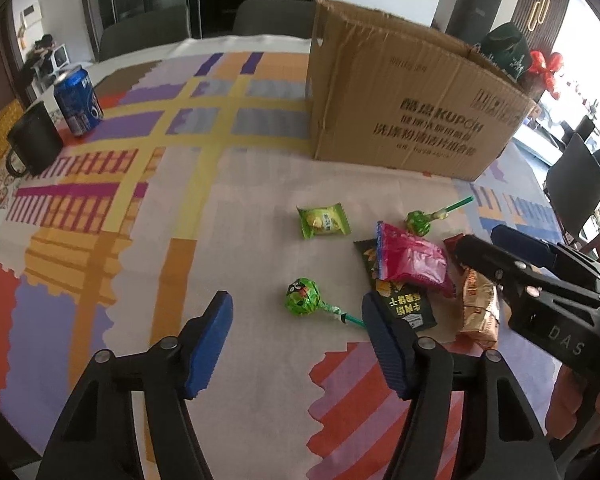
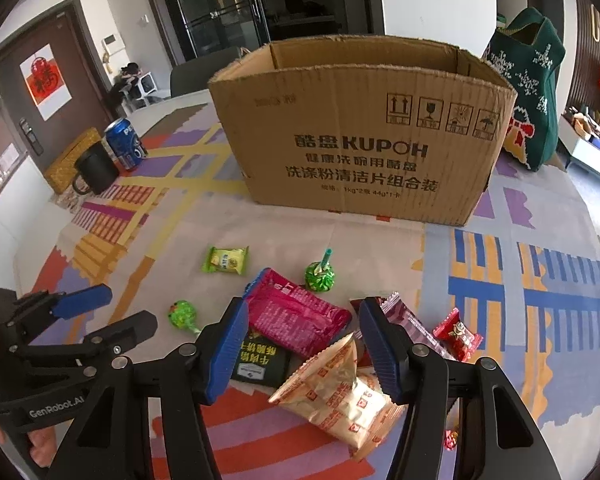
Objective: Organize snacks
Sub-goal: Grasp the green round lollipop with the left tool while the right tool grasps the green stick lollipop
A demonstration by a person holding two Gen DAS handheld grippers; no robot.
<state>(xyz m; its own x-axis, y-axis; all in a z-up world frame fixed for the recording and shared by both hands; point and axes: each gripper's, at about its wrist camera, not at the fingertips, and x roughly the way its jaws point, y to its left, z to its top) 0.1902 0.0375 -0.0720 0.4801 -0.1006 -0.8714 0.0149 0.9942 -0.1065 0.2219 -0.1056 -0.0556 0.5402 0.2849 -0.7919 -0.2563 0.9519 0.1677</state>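
Just beyond left hand-held gripper (image 1: 296,344), green lollipop (image 1: 302,296), untouched

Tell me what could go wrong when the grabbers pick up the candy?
The snacks lie piled: the pink packet overlaps the black packet, so the right gripper, open over the gold packet, might drag neighbours along. The lollipop between the open left gripper's fingers is round and might roll away. The grippers are close together and might bump.

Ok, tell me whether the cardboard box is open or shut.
Open. The cardboard box stands upright, with no flaps over its top; its inner back wall shows. Contents cannot be seen.
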